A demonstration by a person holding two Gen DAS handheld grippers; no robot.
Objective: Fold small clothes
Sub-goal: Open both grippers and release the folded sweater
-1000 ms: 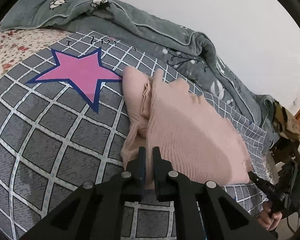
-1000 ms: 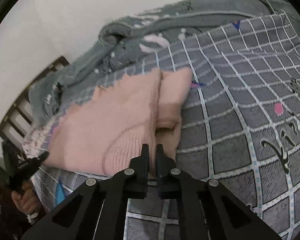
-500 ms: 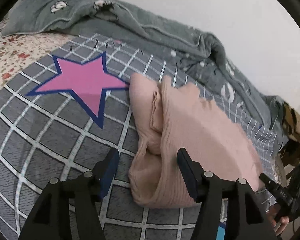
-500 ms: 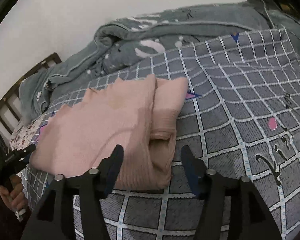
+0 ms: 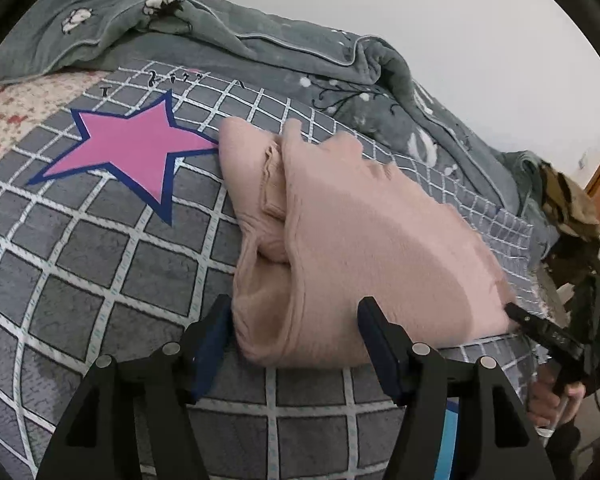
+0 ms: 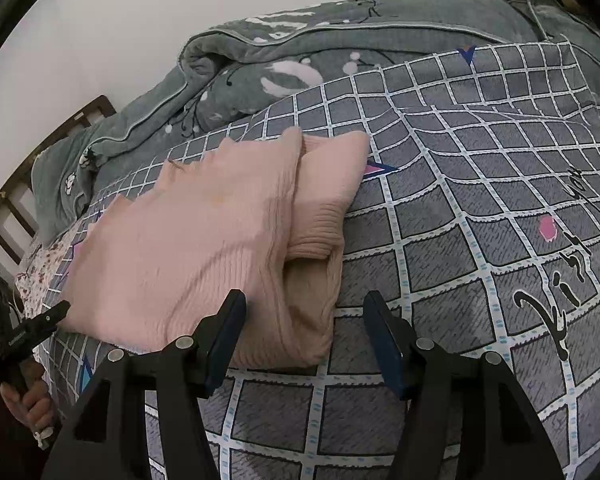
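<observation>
The pink knit sweater [image 5: 364, 240] lies on a grey bedcover [image 5: 100, 280] with white checks and a pink, blue-edged star [image 5: 136, 152].

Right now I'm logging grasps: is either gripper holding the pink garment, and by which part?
Nothing is held. Both the left gripper and right gripper have just been opening; each straddles a near corner of the folded pink sweater without pressing it.

1. Left gripper [image 5: 296, 332]: jaws apart, pointing downward; nothing pinched.
2. Right gripper [image 6: 304, 328]: jaws apart, angled downward; nothing gripped.
3. Right hand [image 5: 552, 404] wraps its handle; left hand [image 6: 30, 400] likewise.
</observation>
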